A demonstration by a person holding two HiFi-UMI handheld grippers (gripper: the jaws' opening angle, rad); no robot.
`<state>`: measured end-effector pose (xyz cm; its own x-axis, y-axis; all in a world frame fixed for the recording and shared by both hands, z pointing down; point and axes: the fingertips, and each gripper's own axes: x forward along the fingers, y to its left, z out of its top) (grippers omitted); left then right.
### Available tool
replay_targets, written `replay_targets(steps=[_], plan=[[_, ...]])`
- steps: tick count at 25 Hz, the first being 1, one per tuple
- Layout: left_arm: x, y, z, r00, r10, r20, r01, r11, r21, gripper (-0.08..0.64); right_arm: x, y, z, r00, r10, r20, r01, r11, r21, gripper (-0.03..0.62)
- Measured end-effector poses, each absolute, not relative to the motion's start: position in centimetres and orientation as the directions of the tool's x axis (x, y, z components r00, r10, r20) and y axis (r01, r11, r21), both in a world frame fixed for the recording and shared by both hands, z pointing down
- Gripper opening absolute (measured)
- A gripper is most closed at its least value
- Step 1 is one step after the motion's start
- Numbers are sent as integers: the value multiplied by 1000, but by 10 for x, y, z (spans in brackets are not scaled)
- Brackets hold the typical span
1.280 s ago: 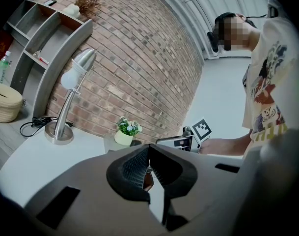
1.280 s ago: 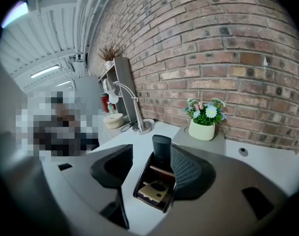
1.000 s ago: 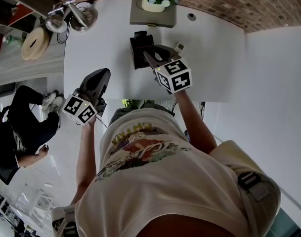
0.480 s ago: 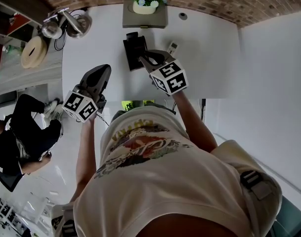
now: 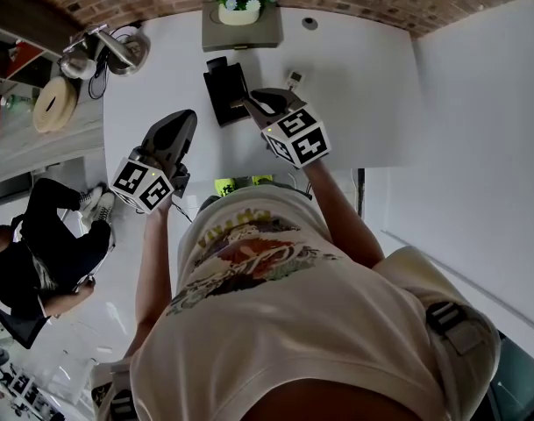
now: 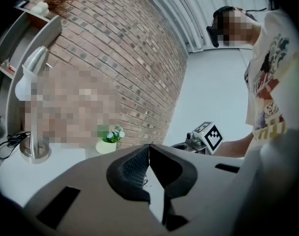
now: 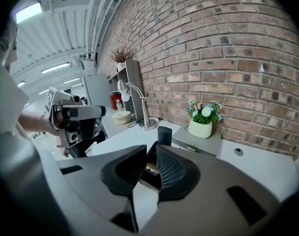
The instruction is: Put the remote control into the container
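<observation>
Two grippers over the white tabletop (image 5: 363, 86). One small pale oblong lies on it, which I take for the remote control (image 5: 293, 79). It sits bare, outside the black container (image 5: 216, 103) and just to the container's right as the person faces it, not yet picked up.

Key relation: the right gripper (image 5: 247, 103) has its tips at the container's right-hand edge. The remote control lies near them, beyond and off to the right, so the reach is forward-right, away from the container. The left gripper (image 5: 186, 117) hangs at the near-left of the tabletop, with the container between it and the remote control. The right hand is plainly the nearer.

Jaws: the left pair are pressed together at the tips, with nothing in them. The right pair have just been closing and stand a narrow slit apart. A dark shape with a tan patch shows through the slit; it reads to me as the container beyond, not a held thing. Judgement: they must reopen before a pick.

Heading: the remote control's long axis looks diagonal, near end toward the container and the person, far end toward the brick wall and the right. It is too small to tell which end bears the buttons. The container's long axis runs roughly from the person to the wall, so the remote control sits skewed to it. A grasp across its narrow width, then a turn to line it up, seems called for
</observation>
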<state>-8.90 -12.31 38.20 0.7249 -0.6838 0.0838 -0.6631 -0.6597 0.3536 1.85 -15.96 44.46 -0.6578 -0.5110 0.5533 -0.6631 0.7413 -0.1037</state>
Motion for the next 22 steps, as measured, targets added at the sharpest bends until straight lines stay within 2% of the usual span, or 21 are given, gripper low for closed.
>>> replay_targets(steps=[15, 22], plan=[[-81, -124, 406, 657, -736, 164, -735, -577, 354, 6, 96, -182, 494, -548, -546, 634, -771, 624, -129, 66], [-76, -117, 430, 623, -735, 266, -766, -506, 397, 6, 137, -191, 546, -496, -512, 701, -816, 551, -175, 66]])
